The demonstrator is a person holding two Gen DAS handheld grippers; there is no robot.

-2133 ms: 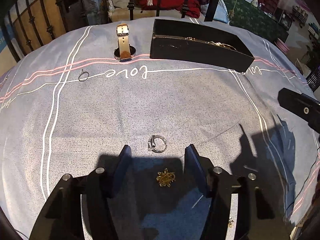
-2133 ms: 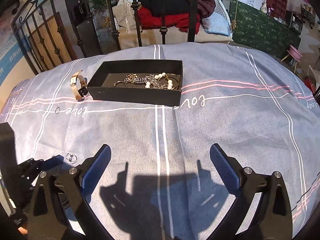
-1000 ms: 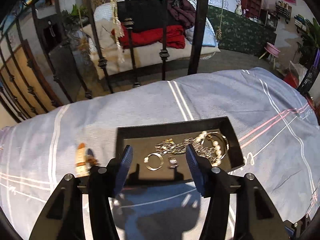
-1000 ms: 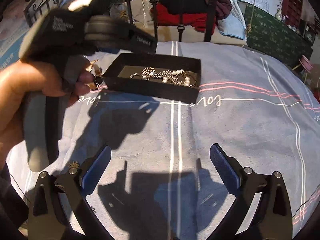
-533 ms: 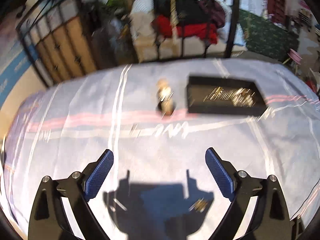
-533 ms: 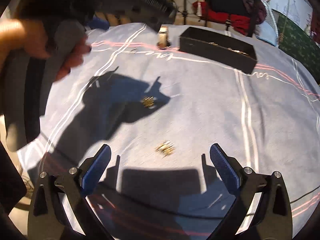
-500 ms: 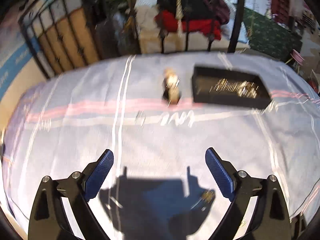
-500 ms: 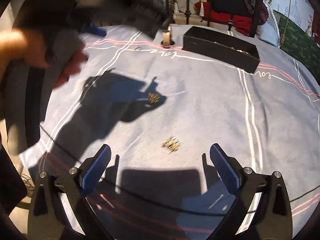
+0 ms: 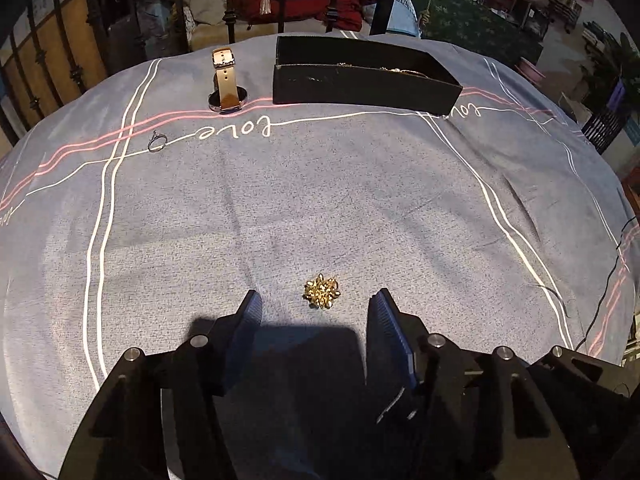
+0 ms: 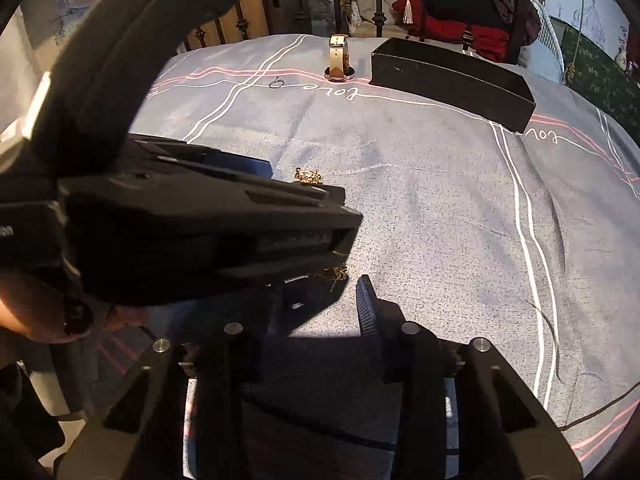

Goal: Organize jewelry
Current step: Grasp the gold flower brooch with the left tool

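Lying just ahead of open left tool (image 9: 314,308), between its fingers: gold brooch (image 9: 321,291).

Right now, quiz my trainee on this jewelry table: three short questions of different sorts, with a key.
1. True or false: the gold brooch lies between the open fingers of the left gripper, not yet gripped.
2. Multiple choice: the watch stands where?
A. inside the black box
B. on the cloth, left of the box
C. beside the right gripper
3. Fill in: the small silver ___ lies on the white line just left of the word "love".

Key:
1. True.
2. B.
3. Ring.
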